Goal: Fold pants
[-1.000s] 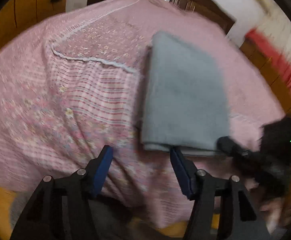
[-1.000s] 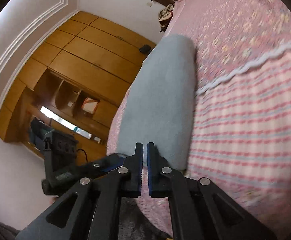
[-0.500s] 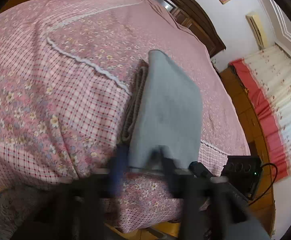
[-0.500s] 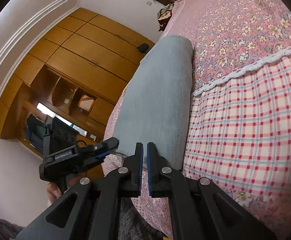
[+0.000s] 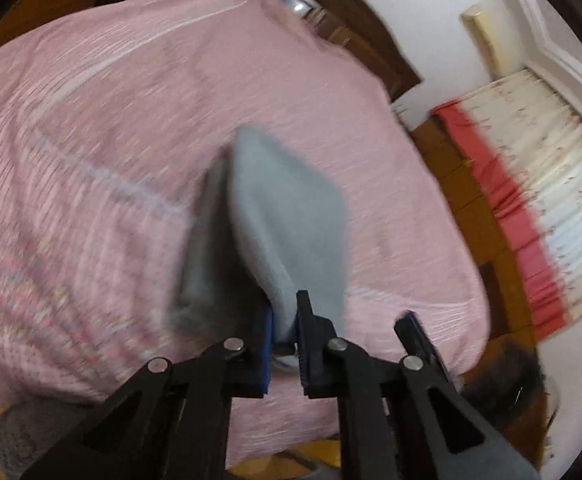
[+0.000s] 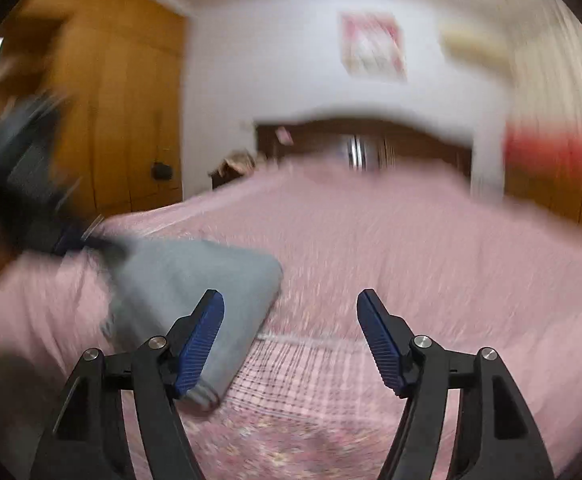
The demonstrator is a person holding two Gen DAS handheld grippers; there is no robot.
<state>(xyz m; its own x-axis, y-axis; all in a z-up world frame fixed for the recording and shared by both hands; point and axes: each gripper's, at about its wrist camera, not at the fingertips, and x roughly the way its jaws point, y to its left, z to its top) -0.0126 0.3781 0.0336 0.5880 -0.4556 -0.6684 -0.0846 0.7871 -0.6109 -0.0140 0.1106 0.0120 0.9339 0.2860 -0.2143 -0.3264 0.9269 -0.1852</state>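
**Left tool clamping the folded pants at the bed's near edge**

The left tool [image 5: 284, 332] is gripping the near end of the grey pants [image 5: 287, 216]; its jaws have just been closing, and the cloth is now pinched between the blue pads [image 5: 267, 336]. The pants are lying folded on the pink bedspread [image 5: 91, 128], stretching away from the tool toward the dark headboard [image 5: 355, 36], with the gripped corner lifting off the lower layers. In the right wrist view, the right tool [image 6: 291, 336] is standing with its jaws wide apart, having just been opening, and nothing is lying between them. The pants [image 6: 195, 280] are showing to the left of it, partly behind its left finger [image 6: 201, 340], while the checked part of the bedspread [image 6: 411, 240] is lying beneath the gap. Both views are blurring heavily.
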